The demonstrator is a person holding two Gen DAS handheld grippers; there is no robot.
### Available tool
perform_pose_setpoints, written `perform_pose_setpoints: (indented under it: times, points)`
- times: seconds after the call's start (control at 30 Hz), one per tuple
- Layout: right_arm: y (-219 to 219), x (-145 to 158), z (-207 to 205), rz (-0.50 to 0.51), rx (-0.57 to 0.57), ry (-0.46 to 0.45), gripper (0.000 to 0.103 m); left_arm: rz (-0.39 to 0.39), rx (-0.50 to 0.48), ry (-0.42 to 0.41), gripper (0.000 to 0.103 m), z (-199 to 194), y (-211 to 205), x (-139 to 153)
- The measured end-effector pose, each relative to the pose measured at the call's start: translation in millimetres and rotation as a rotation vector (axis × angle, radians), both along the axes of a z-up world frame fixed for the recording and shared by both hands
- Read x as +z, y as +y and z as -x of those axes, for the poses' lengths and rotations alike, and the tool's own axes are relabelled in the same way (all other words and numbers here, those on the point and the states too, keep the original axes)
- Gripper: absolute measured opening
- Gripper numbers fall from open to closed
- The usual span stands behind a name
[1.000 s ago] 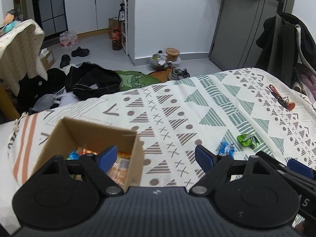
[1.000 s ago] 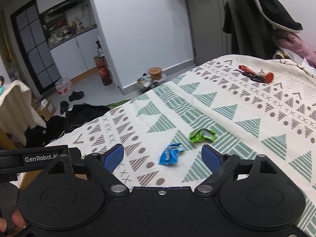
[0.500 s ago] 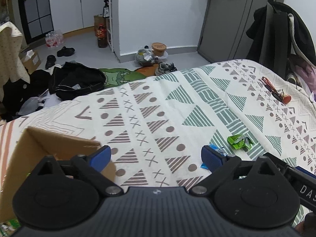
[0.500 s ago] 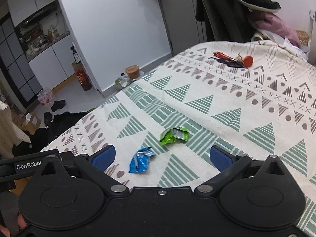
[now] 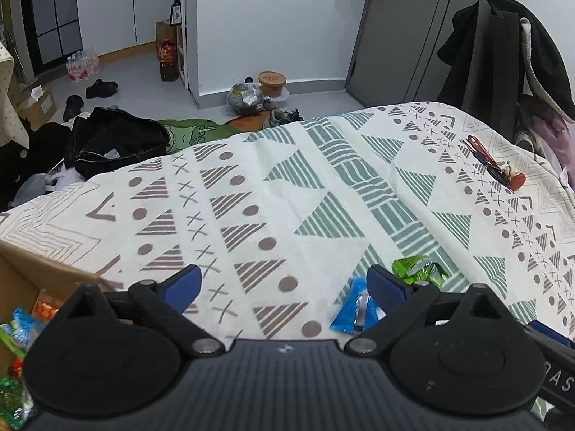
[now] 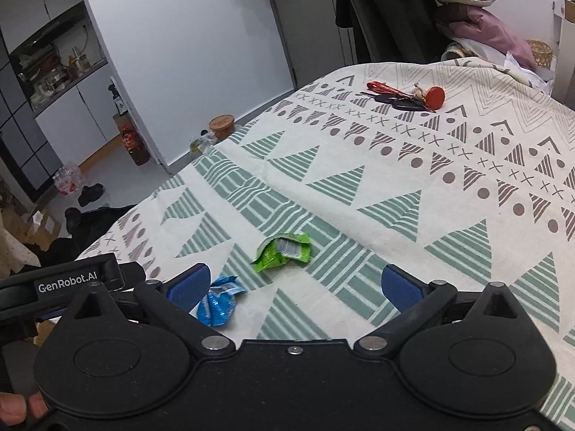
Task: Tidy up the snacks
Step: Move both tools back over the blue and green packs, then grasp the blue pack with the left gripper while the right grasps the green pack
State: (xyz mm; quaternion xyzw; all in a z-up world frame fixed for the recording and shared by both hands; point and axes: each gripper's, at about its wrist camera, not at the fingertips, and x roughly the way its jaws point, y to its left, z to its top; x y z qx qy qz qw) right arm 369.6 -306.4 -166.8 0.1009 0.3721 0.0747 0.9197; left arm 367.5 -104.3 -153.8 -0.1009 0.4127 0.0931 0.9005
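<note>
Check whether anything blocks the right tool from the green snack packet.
Nothing visible does. The green snack packet lies flat on bare bedspread ahead of the open right tool; the blue packet sits off by its left finger.

Both wrist views low over bedspread (image 5: 323,186) (shared).

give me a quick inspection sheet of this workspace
surface: patterned bedspread, lightly wrinkled
job's things: blue packet and green packet loose on the spread; cardboard box already holds snacks
clutter: keys with red tag near the far edge
grippers: left hand-held gripper open, empty; right hand-held gripper open, empty
cables: nothing seen
surroundings: black bag, shoes and bottles on the floor; coats on a rack
</note>
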Motion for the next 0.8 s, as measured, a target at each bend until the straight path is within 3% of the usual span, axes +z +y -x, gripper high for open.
perform_pose_setpoints:
  times: [0.13, 0.37, 0.57, 0.7, 0.8]
  points:
    - [-9, -7, -9, -0.020, -0.014, 0.023, 0.094, 0.048, -0.025, 0.010, 0.095, -8, -7, -10]
    - [-18, -11, -17, -0.028, -0.039, 0.038, 0.093, 0.080, -0.059, 0.048, 0.093, -17, -25, -34]
    - [-21, -20, -23, -0.039, -0.051, 0.063, 0.093, 0.112, -0.079, 0.077, 0.081, -24, -35, -58]
    - [-15, -23, -29, -0.058, -0.026, 0.035, 0.093, 0.093, -0.084, 0.055, 0.066, -27, -38, -65]
    - [-8, -23, -34, -0.058, 0.000, -0.003, 0.093, 0.100, -0.086, 0.044, 0.032, -30, -34, -66]
